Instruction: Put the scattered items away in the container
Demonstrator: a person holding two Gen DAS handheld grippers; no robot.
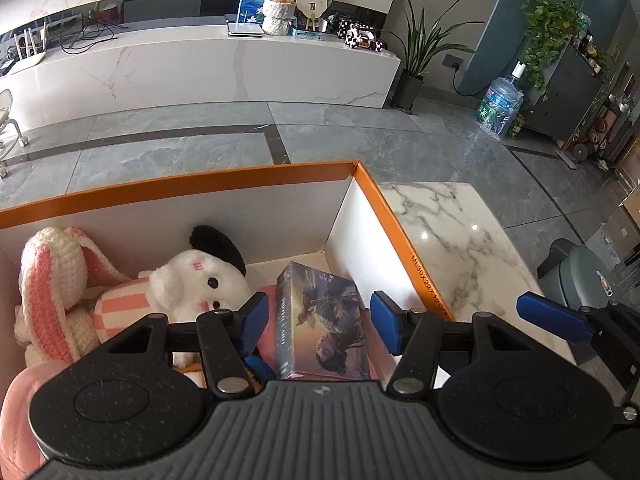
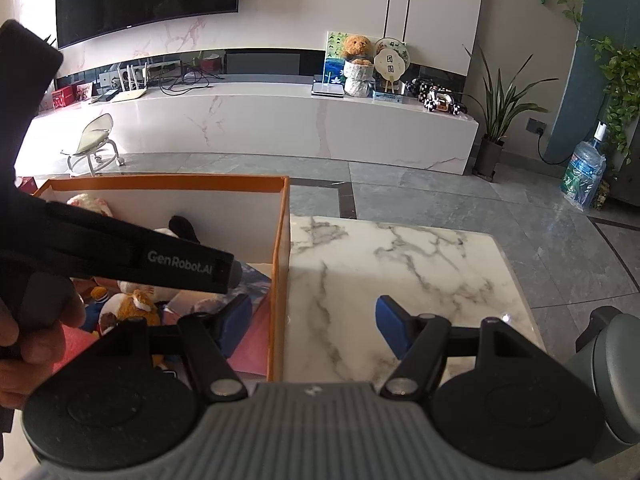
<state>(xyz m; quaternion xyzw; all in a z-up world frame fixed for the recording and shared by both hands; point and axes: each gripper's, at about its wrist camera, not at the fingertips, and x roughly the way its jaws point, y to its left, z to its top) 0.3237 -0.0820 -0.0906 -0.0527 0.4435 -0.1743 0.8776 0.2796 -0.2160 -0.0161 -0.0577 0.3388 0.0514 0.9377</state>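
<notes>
1. Hovering over the near right corner of the box (image 1: 176,190), the left gripper (image 1: 316,322) has its blue pads (image 1: 256,316) spread, a picture-printed box (image 1: 324,320) lying between them; pads look clear of its sides, so likely just let go, not pinched.
2. Right gripper (image 2: 314,328) also spread and holding nothing; it straddles the orange right wall of the box, one pad inside, the other over the marble table (image 2: 400,248). Judged as waiting off to the side so the left one has room.
3. A hand (image 2: 28,332) grips the left gripper's handle at the left edge of the right wrist view.
4. Box contents, left wrist view: picture box tilted against the right wall; white plush with a black ear (image 1: 196,280) in the middle; pink-and-white crocheted bunny (image 1: 52,276) at the left; a pink cushion-like thing (image 1: 16,400) at the near left corner, partly hidden.
5. Right wrist view adds a small orange-brown plush (image 2: 134,308) lower in the pile; other bits under the gripper arm too hidden to name.
6. Table beside the box shows no loose items in either view, so the tidy-up looks close to done; table parts out of frame unknown.
</notes>
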